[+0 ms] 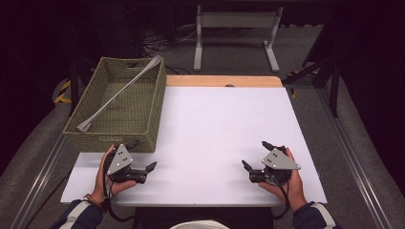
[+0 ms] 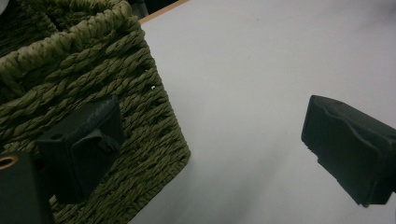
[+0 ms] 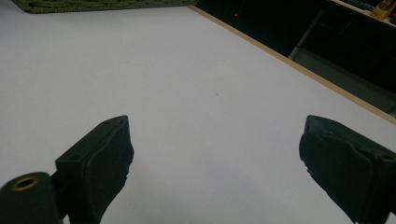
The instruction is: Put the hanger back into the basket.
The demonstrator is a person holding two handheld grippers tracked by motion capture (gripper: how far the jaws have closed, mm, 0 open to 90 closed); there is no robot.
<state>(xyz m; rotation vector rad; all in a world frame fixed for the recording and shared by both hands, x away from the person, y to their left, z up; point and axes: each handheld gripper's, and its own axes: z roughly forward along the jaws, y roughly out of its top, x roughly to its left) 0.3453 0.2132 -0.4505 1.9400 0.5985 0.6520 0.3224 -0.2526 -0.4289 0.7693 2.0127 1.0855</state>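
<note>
The white rectangular surface (image 1: 215, 138) stands in a dark room, with a grey carpet floor around it and a pale metal frame behind. At its far left corner sits an olive-green woven basket (image 1: 143, 119), and inside it lies a long grey flat strip (image 1: 119, 93), set diagonally with its upper end leaning on the far rim.

The left tool (image 1: 152, 166) rests near the front edge of the surface, just beside the front wall of the basket; its jaws stand wide apart and grip nothing. In the left gripper view one jaw is in front of the woven wall, but I cannot tell if it touches it. The right tool (image 1: 255, 155) rests well apart on the right side, its jaws also spread and holding nothing (only bare white surface lies between them).

I judge that no grasp is begun: both hands wait. The next move probably calls for lifting the left tool over the basket rim toward the strip.
</note>
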